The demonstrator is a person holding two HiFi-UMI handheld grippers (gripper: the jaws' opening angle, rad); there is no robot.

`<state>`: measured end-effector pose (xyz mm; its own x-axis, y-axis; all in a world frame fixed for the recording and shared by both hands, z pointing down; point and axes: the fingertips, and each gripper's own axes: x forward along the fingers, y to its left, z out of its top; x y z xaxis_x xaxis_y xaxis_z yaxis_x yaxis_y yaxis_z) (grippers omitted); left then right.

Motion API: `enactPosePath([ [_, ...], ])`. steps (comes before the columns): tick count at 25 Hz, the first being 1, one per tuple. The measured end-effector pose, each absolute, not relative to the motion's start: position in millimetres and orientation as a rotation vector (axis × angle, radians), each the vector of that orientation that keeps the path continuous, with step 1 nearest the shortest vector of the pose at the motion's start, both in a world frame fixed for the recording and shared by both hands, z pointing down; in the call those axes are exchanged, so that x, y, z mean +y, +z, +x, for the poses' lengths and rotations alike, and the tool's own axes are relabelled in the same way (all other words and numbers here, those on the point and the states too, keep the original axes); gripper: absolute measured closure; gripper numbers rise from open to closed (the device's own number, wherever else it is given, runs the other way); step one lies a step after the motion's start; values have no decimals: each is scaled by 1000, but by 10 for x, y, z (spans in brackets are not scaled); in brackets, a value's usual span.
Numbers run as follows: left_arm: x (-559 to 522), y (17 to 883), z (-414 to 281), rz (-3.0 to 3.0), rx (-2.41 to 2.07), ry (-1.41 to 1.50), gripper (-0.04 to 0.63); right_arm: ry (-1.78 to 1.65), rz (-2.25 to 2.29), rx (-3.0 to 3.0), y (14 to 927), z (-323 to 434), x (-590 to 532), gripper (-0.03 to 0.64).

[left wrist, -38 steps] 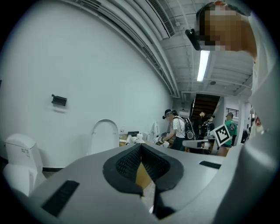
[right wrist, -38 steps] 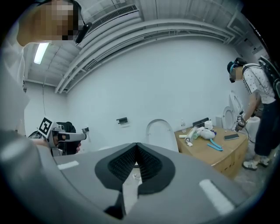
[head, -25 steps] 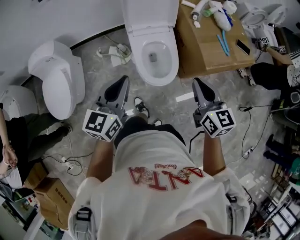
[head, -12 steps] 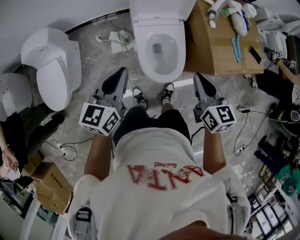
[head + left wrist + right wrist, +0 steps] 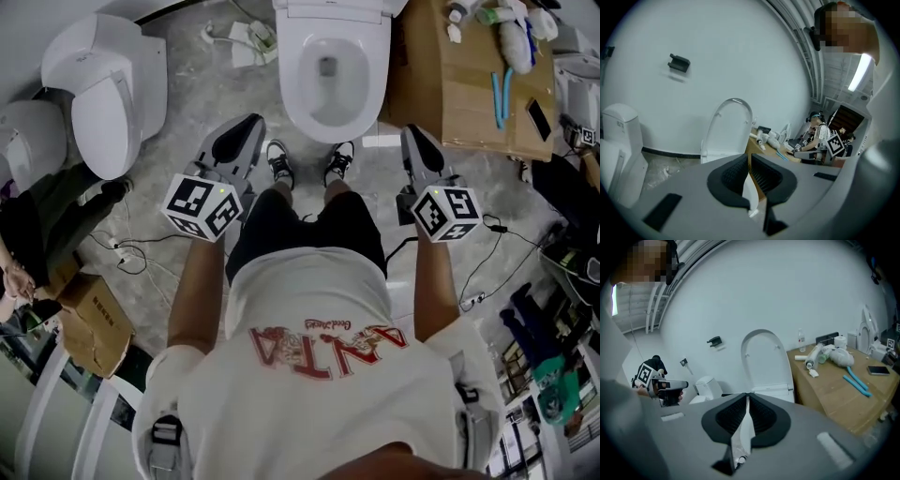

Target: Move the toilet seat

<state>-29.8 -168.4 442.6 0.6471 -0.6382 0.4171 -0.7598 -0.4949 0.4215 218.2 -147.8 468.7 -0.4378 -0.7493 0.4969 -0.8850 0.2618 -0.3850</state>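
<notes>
Toilet seat (image 5: 765,363) stands raised at the back of the bowl (image 5: 298,94), ahead of us and between our two tools, touching neither. Our left tool (image 5: 249,126) and right tool (image 5: 412,135) are both clenched on nothing, low beside our legs. To shift the seat well, we judge, one tool should reach forward, part its jaws and take the rim gently.

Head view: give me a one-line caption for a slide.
Standing before an open toilet, a person holds the shut left gripper and right gripper, both empty.
</notes>
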Motion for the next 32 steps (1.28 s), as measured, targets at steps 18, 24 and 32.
enactPosePath([
  [18, -1635, 6895, -107, 1876, -1084, 478, 582, 1286, 1479, -1996, 7203, 2335, -1391, 492],
  [24, -1511, 7524, -94, 1776, -1048, 458, 519, 1427, 1501, -1920, 7826, 2281, -1216, 474],
  [32, -1464, 8221, -50, 1630, -965, 334, 417, 1648, 1506, -1830, 8463, 2350, -1161, 383],
])
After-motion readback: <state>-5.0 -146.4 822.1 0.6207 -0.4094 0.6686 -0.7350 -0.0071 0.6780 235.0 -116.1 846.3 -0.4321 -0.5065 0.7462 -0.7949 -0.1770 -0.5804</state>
